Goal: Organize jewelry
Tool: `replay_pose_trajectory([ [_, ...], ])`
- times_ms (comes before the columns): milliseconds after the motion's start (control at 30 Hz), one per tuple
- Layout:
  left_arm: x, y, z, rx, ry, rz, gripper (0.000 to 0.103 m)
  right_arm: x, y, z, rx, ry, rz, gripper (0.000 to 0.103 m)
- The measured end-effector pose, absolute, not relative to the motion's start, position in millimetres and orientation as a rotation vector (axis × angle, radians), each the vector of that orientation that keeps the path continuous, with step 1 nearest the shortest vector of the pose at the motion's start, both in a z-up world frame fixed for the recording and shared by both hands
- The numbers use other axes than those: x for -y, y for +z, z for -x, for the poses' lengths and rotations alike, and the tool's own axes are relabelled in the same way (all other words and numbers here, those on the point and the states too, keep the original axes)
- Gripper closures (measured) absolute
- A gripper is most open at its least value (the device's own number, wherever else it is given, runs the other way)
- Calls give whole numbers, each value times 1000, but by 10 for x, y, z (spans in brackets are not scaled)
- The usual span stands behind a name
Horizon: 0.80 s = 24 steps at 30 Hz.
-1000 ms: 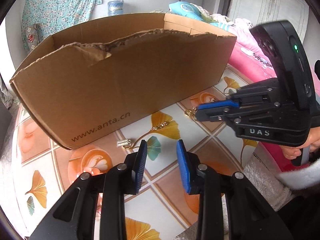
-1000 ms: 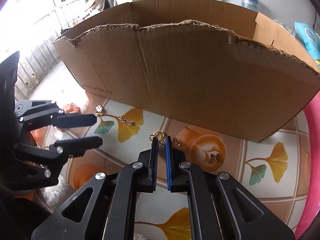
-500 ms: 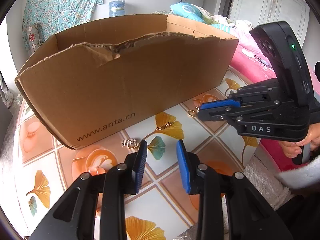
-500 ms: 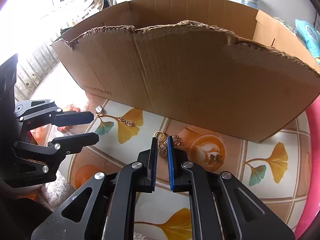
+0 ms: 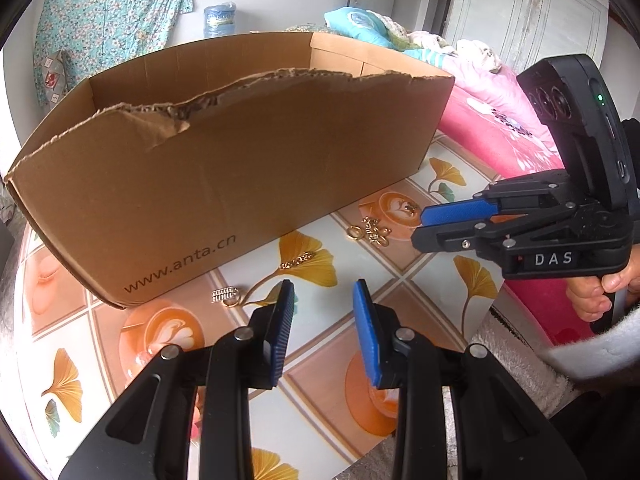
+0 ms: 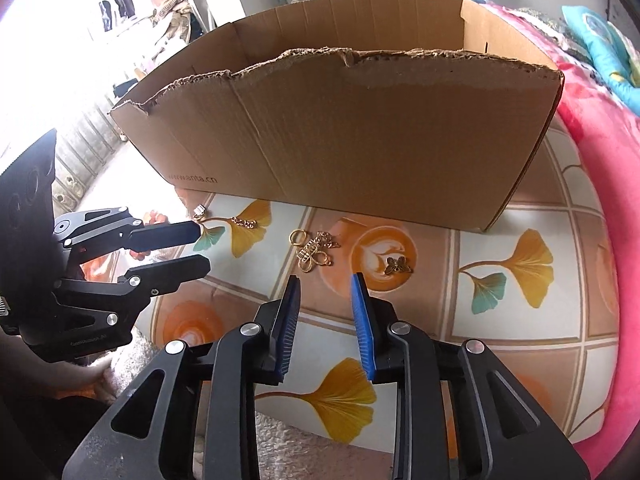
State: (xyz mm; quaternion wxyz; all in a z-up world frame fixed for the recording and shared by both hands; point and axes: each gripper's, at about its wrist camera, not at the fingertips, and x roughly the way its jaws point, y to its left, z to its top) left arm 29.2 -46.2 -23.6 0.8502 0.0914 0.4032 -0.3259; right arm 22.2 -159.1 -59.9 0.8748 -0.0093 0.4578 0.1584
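Observation:
A gold ring-and-knot pendant with its chain [image 6: 314, 254] [image 5: 370, 232] lies on the patterned table in front of the cardboard box [image 6: 360, 140] [image 5: 240, 160]. My right gripper [image 6: 325, 280] [image 5: 418, 226] hovers just behind it, jaws opening, nothing between them. A butterfly charm [image 6: 398, 266] rests to its right. A short gold chain [image 5: 296, 260] [image 6: 245, 222] and a silver charm [image 5: 224, 295] [image 6: 199, 211] lie near my left gripper [image 5: 324, 292] [image 6: 202, 248], which stands open and empty above the table.
The tall box has a torn top edge and fills the far side of the table [image 5: 160, 360]. Pink bedding [image 6: 600, 120] [image 5: 500, 128] borders the table on the right. A hand [image 5: 600, 292] holds the right gripper's handle. A water jug [image 5: 218, 20] stands far behind.
The right gripper, shut on the gold pendant before, has opened and drawn back. The pendant now lies on the table. The left gripper has kept still.

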Motion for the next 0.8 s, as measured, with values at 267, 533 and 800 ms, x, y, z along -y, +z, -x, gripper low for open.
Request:
replay_pose_trajectory([
  [267,373,-194,-340,-824,-589,-212,74,1457,-602,-281,-935,361,29,70],
  [533,331,-221,-463,-834,-530,-221,74,1510,-601,-214,-923,348,27,70],
  [800,373,-241,-430,-846,-574,-202,74,1437,-647,-258,-920,342,88,70],
])
